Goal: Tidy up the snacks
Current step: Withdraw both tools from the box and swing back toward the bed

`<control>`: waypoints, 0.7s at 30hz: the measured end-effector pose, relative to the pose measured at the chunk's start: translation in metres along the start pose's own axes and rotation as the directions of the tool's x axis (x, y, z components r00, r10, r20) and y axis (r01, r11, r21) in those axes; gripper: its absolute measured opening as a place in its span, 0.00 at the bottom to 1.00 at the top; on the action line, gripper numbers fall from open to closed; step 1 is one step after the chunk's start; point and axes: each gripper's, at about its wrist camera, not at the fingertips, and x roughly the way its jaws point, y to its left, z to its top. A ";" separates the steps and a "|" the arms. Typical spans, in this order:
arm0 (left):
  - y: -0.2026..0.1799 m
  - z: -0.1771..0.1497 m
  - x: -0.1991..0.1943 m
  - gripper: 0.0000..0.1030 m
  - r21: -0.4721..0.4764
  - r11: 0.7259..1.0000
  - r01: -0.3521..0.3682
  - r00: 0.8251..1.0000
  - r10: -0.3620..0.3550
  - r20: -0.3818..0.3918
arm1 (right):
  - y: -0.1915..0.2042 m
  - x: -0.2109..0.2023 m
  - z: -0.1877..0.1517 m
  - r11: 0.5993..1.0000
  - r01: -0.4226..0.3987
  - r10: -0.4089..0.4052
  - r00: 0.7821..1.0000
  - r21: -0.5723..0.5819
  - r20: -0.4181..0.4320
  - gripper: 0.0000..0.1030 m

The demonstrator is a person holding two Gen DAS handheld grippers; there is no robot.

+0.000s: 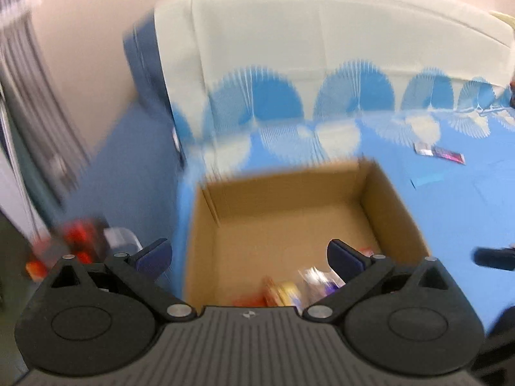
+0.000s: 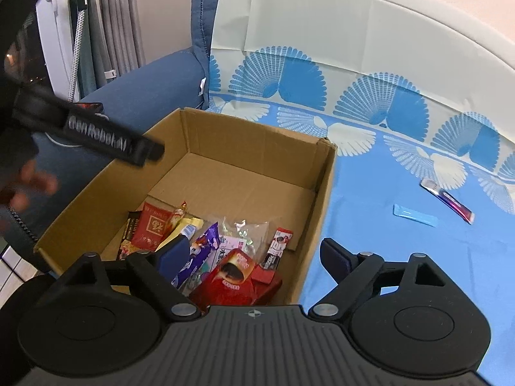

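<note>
Now, cardboard box [image 2: 257, 148] holding colourful snack packets [image 2: 206, 247], both grippers spread, empty.

Your right gripper [image 2: 254, 254] is matte black with a ribbed grey top, silver pivot screws and navy pads [image 2: 175, 252].

Both grippers open, empty.
Left gripper [image 1: 249, 259] and right gripper [image 2: 254, 255] tilt downward, jaws spread wide, nothing between them.
</note>
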 end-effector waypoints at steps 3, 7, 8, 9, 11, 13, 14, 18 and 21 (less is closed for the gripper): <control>0.004 0.008 -0.005 1.00 0.112 0.981 -0.159 0.975 0.139 0.173 | 0.005 -0.011 0.000 1.000 0.015 -0.015 1.000 -0.007 0.007 0.87; 0.027 0.012 0.023 1.00 0.170 0.935 -0.312 0.935 0.270 0.229 | 0.017 -0.021 0.005 0.999 0.026 -0.025 1.000 -0.042 0.010 0.87; 0.038 0.011 0.036 1.00 0.171 0.925 -0.340 0.929 0.302 0.213 | 0.021 -0.023 0.006 0.998 0.029 -0.028 1.000 -0.054 0.010 0.87; 0.048 0.009 0.049 1.00 0.173 0.915 -0.364 0.923 0.331 0.196 | 0.025 -0.024 0.006 0.997 0.032 -0.031 0.999 -0.067 0.008 0.87; 0.066 0.003 0.074 1.00 0.194 0.898 -0.394 0.916 0.368 0.157 | 0.033 -0.025 0.008 0.995 0.038 -0.038 0.999 -0.090 -0.002 0.87; 0.078 -0.002 0.094 1.00 0.228 0.877 -0.424 0.905 0.402 0.137 | 0.039 -0.024 0.009 0.993 0.043 -0.045 0.999 -0.106 -0.016 0.88; 0.081 -0.004 0.103 1.00 0.244 0.868 -0.432 0.902 0.410 0.136 | 0.043 -0.022 0.010 0.993 0.043 -0.046 0.999 -0.113 -0.023 0.88; 0.093 -0.014 0.134 1.00 0.292 0.844 -0.450 0.893 0.432 0.126 | 0.057 -0.014 0.013 0.989 0.040 -0.049 0.997 -0.143 -0.056 0.88; 0.097 -0.021 0.141 1.00 0.313 0.832 -0.458 0.888 0.442 0.125 | 0.067 -0.008 0.015 0.985 0.032 -0.045 0.997 -0.171 -0.070 0.88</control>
